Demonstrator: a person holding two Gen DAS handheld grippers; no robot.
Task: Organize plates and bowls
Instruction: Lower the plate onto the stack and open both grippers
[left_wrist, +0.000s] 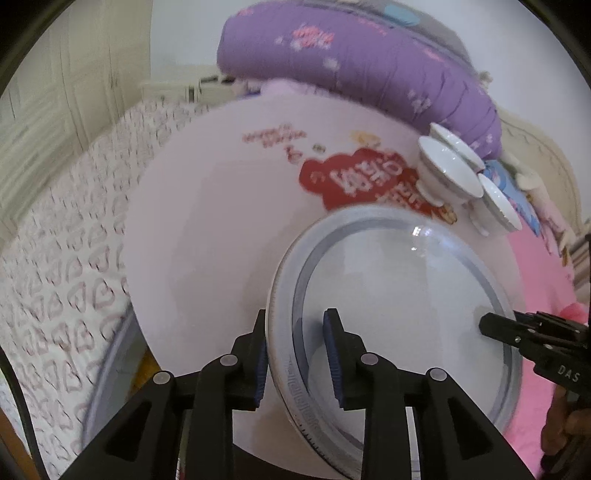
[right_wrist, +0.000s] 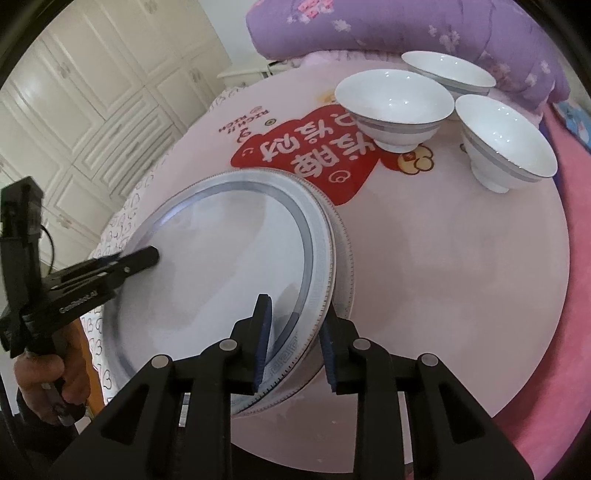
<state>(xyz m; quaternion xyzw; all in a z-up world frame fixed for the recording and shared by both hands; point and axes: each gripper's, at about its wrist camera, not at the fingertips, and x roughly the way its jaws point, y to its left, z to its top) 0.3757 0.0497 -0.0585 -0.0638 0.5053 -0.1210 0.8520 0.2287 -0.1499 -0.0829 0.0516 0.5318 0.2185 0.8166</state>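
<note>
plate (left_wrist: 399, 306) with the grey-blue rim band sits near the front edge of the round pink table (left_wrist: 207, 229), and both grippers are on it: left gripper (left_wrist: 295, 354) has its blue pads straddling the near rim, clamped on it, right gripper (right_wrist: 293, 343) pinches the opposite rim the same way. from the right wrist view a 2nd rim peeks out underneath, so it looks stacked, though i cannot tell for sure. 3 white bowls (right_wrist: 393, 107) stand upright together at the far side, beside the purple quilt (right_wrist: 406, 26)
</note>
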